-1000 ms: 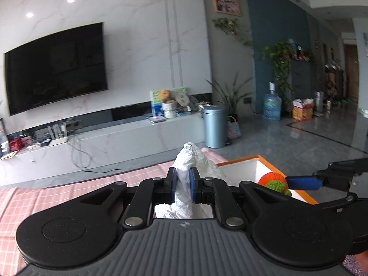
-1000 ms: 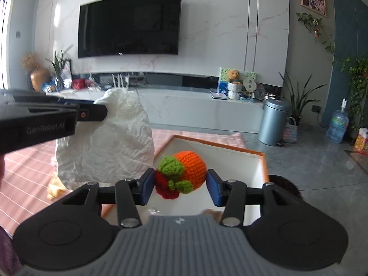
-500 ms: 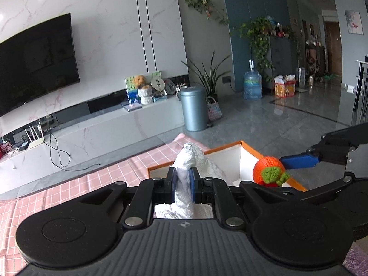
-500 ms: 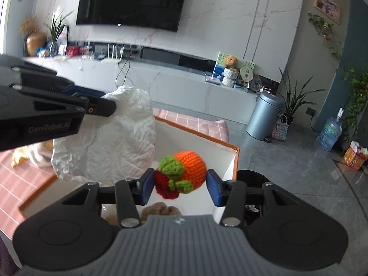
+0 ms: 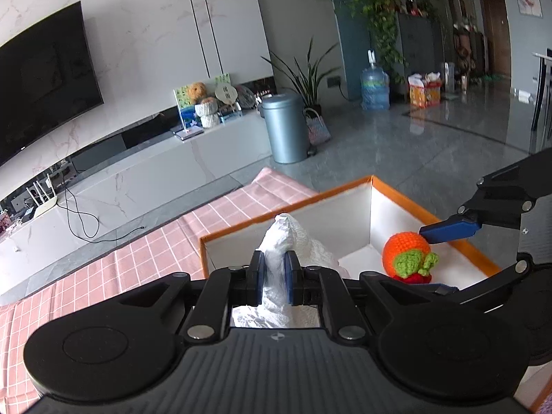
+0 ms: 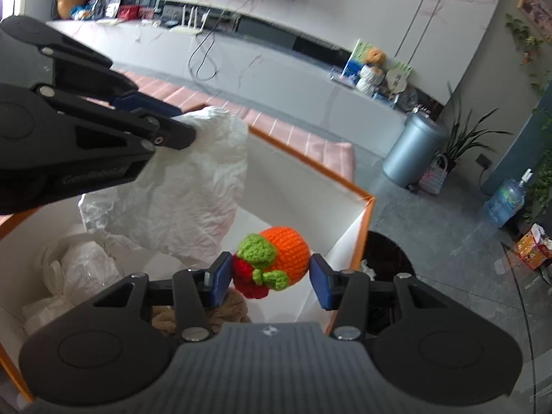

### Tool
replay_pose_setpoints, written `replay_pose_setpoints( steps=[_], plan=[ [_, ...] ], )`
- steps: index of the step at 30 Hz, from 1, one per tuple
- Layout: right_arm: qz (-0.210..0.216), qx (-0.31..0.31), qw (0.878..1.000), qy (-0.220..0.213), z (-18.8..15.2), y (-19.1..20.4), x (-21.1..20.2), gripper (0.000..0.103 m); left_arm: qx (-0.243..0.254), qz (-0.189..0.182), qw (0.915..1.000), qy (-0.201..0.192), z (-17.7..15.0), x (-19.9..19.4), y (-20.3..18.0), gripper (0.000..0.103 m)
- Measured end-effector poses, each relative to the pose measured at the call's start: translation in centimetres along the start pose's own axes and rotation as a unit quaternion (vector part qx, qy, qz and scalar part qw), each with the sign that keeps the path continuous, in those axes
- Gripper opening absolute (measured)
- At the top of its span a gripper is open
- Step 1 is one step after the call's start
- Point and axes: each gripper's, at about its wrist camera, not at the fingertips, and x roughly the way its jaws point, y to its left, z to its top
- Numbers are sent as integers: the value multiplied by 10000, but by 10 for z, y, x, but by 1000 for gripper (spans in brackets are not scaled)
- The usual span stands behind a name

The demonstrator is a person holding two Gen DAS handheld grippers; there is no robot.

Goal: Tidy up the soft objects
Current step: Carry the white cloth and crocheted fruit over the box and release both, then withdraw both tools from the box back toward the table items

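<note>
Landmark: the orange-rimmed white box [image 5: 396, 196], sitting on our surface with the pink checked cloth [image 5: 145, 255]; one box corner hangs past the cloth's edge, over the grey floor.

Crumpled white bag [image 6: 193, 186]: hanging over the box's open top, lower folds reaching down inside its walls. Left hand-held gripper [image 5: 274, 283] is clamped on the bag's bunched top, blue pads pressed into it from both sides.

More white crumpled material [image 6: 82, 265] lies on the box floor beneath the bag, near the left wall in the right wrist view.

Brown knitted item [image 6: 234, 308]: on the box floor, mostly hidden behind our right gripper's body.

Crochet toy [image 6: 276, 258], orange ball with green leaves and a red part: held above the box interior, near its far right corner. Right hand-held gripper [image 6: 270, 281] grips it, pads touching the toy on both sides, jaws about half spread.
</note>
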Motion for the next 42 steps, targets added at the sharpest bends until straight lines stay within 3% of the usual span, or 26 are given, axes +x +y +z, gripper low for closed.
replay_pose_setpoints(
  steps=[12, 19, 23, 34, 42],
  plan=[
    [144, -129, 9975, 681, 3, 5, 31, 49, 511, 163, 9975, 453, -7, 24, -9, 14],
    [138, -186, 9968, 767, 7, 4, 39, 49, 588, 125, 9955, 726, -12, 29, -9, 21],
    [107, -224, 9967, 774, 6, 6, 41, 49, 562, 163, 9960, 671, -13, 26, -7, 22],
    [95, -225, 9977, 636, 3, 6, 27, 60, 571, 272, 9963, 574, -10, 18, -7, 45],
    [43, -238, 9987, 459, 3, 10, 10, 67, 482, 262, 9977, 388, -5, 3, -5, 52]
  ],
)
